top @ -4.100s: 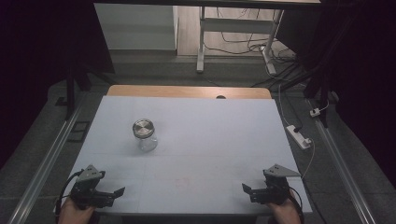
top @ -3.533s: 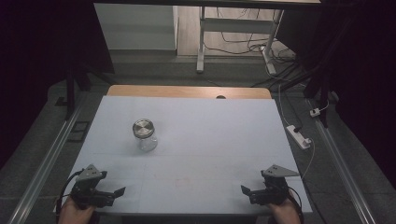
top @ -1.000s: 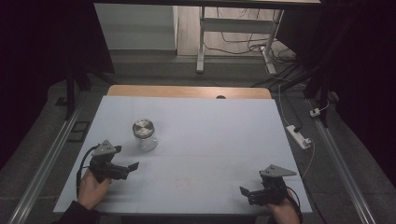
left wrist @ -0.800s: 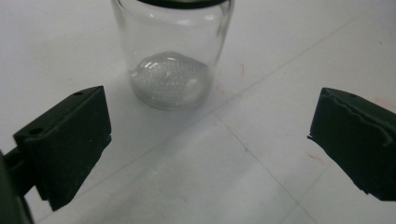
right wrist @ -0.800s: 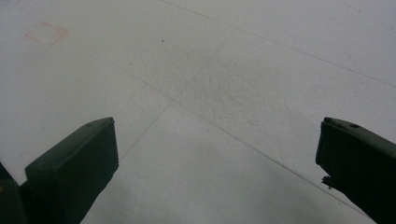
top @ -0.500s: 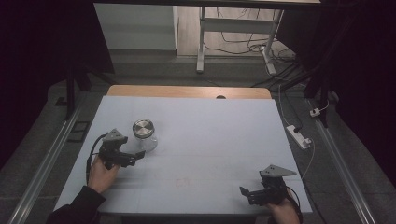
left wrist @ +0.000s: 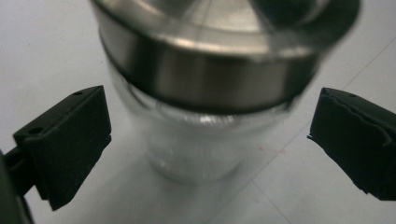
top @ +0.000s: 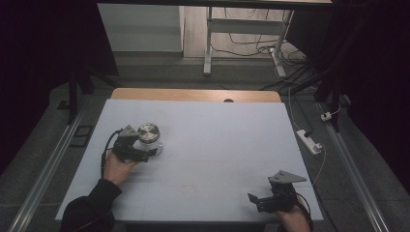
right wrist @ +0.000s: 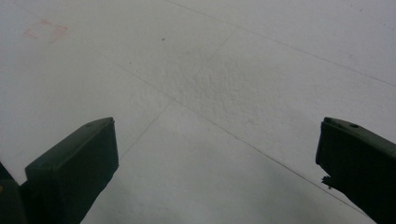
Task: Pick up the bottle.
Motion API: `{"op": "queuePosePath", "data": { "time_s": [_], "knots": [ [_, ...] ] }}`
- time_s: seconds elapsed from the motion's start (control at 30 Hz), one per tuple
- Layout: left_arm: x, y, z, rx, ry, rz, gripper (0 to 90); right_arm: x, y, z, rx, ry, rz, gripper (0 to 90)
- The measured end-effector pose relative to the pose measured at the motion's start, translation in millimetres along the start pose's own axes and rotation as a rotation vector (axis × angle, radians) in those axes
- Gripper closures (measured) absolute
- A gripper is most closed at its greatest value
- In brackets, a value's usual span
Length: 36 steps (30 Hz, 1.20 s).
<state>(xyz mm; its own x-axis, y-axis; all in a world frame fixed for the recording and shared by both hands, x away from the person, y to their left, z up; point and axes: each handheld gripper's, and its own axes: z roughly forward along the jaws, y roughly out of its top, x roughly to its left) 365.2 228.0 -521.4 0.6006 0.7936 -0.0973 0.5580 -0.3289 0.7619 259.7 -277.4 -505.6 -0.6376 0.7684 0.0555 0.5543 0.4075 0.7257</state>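
A wide white table, with a wooden strip along the far edge and a dark floor around. On the floor at the right side, a white power strip with its cable. Behind the table, a white frame leg and loose cables. On the left half of the table, upright, a jar: clear glass body, metal lid on top, still closed. Just at the near left of the jar, the left gripper, held by a hand with a dark sleeve coming from the bottom edge. In the left gripper view, the jar very close and a little blurred, standing between the two black jaws; jaws spread wide, one at each side of the glass, both apart from it, nothing grasped. Lid seen from slightly above, above the level of the jaws. Far from the jar, at the near right corner of the table, the right gripper, low over the surface, grey plate on top. In the right gripper view, jaws also spread wide and released, with bare table between them, thin lines across it and a faint red mark at the upper left.
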Motion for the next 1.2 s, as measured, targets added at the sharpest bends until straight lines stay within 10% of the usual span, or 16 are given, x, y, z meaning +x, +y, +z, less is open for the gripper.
{"op": "queuePosePath", "data": {
  "time_s": [1.2],
  "knots": [
    [-6.4, 14.5, 5.6, -0.021, 0.052, 0.034, 15.2, 0.3, 0.0, -0.1, 0.001, -0.001, -0.008, 0.0]
  ]
}}
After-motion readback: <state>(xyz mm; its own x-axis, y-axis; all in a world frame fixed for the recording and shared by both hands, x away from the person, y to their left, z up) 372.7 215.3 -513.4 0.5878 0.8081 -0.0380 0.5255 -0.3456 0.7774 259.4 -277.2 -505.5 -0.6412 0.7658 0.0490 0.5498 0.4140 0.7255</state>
